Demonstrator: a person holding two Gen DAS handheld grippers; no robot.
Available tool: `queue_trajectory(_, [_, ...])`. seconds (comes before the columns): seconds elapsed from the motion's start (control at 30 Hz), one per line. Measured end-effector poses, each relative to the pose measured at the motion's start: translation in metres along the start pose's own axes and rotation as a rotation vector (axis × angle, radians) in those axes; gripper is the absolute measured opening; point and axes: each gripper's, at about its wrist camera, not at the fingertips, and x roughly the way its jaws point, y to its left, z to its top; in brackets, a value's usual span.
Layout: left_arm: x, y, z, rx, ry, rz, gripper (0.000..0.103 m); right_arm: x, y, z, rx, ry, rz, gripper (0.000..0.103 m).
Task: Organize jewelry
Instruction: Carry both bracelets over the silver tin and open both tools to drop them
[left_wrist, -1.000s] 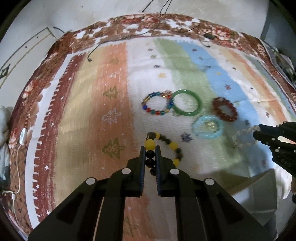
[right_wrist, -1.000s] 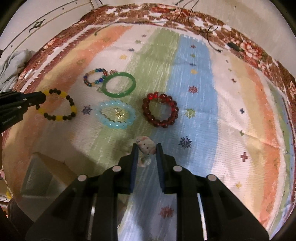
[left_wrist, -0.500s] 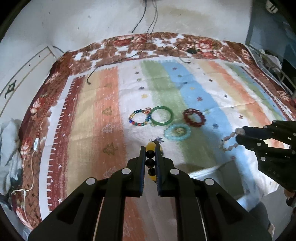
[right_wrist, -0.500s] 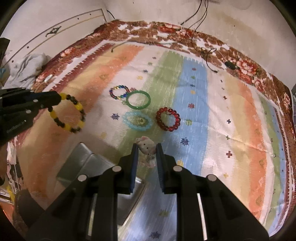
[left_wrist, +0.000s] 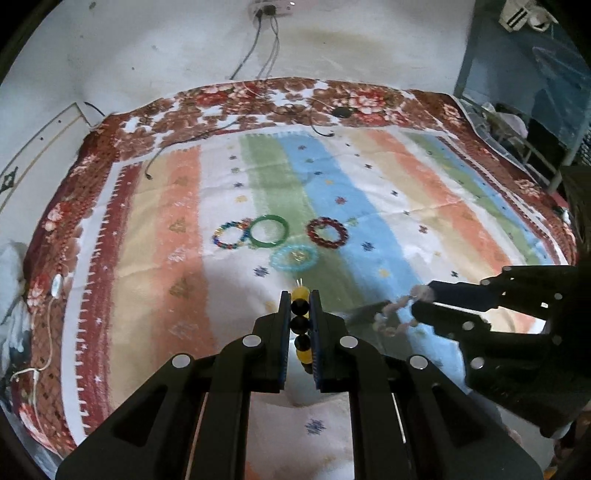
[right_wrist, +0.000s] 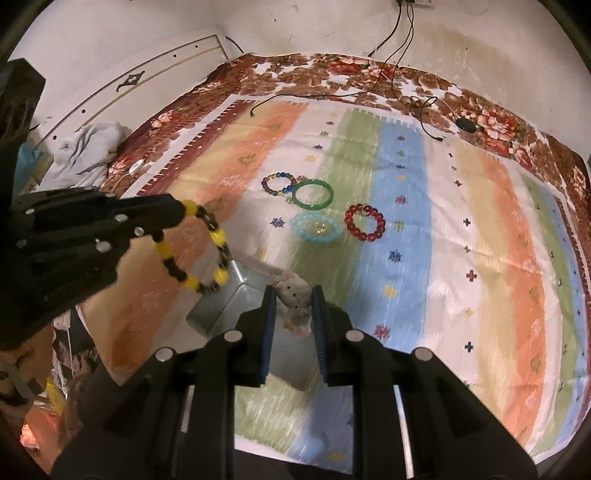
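My left gripper (left_wrist: 300, 295) is shut on a yellow-and-black bead bracelet (left_wrist: 302, 317), held in the air; the bracelet hangs from it in the right wrist view (right_wrist: 207, 254). My right gripper (right_wrist: 293, 291) is shut on a pale pink bead bracelet (right_wrist: 295, 295), which dangles from its tips in the left wrist view (left_wrist: 395, 314). Both hover above a grey metal box (right_wrist: 221, 306) near the bed's front edge. On the striped cloth lie a multicoloured bead bracelet (left_wrist: 231, 235), a green bangle (left_wrist: 269, 230), a light blue bracelet (left_wrist: 294, 257) and a dark red bead bracelet (left_wrist: 327, 232).
The striped cloth (left_wrist: 406, 206) has a floral brown border. Cables (left_wrist: 258, 122) and a small black device (left_wrist: 341, 112) lie at its far edge. A crumpled grey cloth (right_wrist: 85, 151) lies at the left. A white wall rises behind.
Both grippers have lifted their bracelets off the cloth and pulled back and up. They now hang over the grey box near the front edge.
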Motion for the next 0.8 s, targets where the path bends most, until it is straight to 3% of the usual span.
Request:
queue_trajectory(0.63, [0.037, -0.018, -0.027, 0.013, 0.104, -0.074, 0.010, 0.027, 0.000, -0.024, 0.034, 0.098, 0.038, 0.022])
queue_trajectory(0.67, [0.039, -0.018, -0.028, 0.016, 0.107, -0.075, 0.015, 0.030, -0.001, -0.025, 0.036, 0.103, 0.028, 0.030])
queue_trajectory(0.7, [0.040, -0.017, -0.029, 0.019, 0.107, -0.072, 0.027, 0.032, -0.002, -0.026, 0.040, 0.101, 0.018, 0.046])
queue_trajectory(0.8, [0.039, -0.011, -0.026, 0.017, 0.091, -0.045, 0.045, 0.033, -0.011, -0.025, 0.048, 0.078, -0.031, 0.063])
